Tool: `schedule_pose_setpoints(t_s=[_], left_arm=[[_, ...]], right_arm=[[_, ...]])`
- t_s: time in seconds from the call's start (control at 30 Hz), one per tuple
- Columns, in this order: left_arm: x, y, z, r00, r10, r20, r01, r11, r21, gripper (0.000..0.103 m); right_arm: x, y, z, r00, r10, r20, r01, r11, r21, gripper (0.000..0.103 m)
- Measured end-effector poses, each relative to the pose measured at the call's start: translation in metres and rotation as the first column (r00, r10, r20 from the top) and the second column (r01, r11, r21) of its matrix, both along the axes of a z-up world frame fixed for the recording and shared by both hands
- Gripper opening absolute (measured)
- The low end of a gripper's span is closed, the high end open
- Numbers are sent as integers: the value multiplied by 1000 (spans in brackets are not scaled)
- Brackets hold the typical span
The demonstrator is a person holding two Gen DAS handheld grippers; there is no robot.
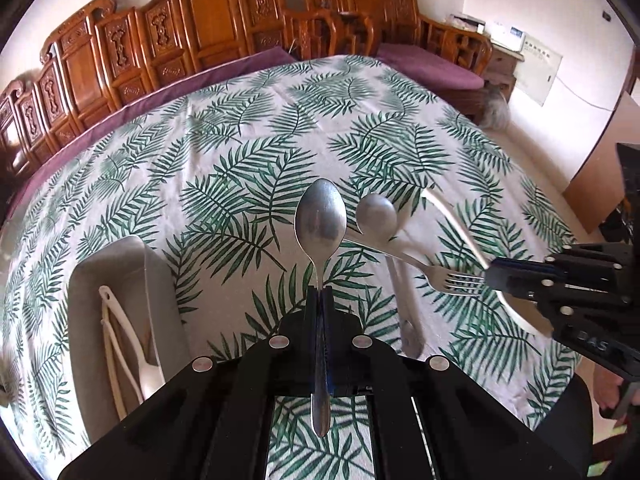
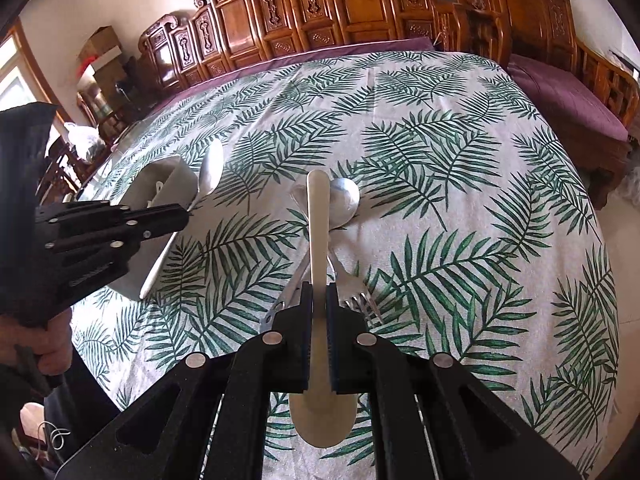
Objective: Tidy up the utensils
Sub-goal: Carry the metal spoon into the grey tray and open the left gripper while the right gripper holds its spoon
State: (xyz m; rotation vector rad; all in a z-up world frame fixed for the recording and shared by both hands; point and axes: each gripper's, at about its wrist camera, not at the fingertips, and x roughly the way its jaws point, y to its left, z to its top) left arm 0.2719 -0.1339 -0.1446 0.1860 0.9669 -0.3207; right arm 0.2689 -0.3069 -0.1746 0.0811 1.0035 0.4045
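Observation:
My left gripper [image 1: 320,292] is shut on the handle of a steel spoon [image 1: 320,220], which hangs above the tablecloth with its bowl pointing away. The right wrist view shows this left gripper [image 2: 186,212] and its steel spoon [image 2: 210,176] just beside the grey container [image 2: 176,184]. My right gripper [image 2: 319,288] is shut on a white spoon [image 2: 318,220], handle forward and bowl near the camera. From the left wrist view, the right gripper [image 1: 490,276] holds that white spoon [image 1: 456,224] at the right. A second steel spoon [image 1: 378,216] and a fork [image 1: 440,276] lie crossed on the cloth.
The grey container [image 1: 120,264] stands at the left and holds white utensils [image 1: 120,336]. A leaf-print tablecloth [image 2: 440,160] covers the table. Carved wooden chairs [image 1: 208,20] line the far side. A hand [image 2: 52,348] grips the left tool's handle.

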Motion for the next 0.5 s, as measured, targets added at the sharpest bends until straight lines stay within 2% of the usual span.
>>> schedule_pose_setpoints(t_s=[0.5], left_arm=[[-22,41,31,998,23,64,-20,999,-38,2]], right_arm=[[-13,34,13,997,71,36,-70,997,-29,8]])
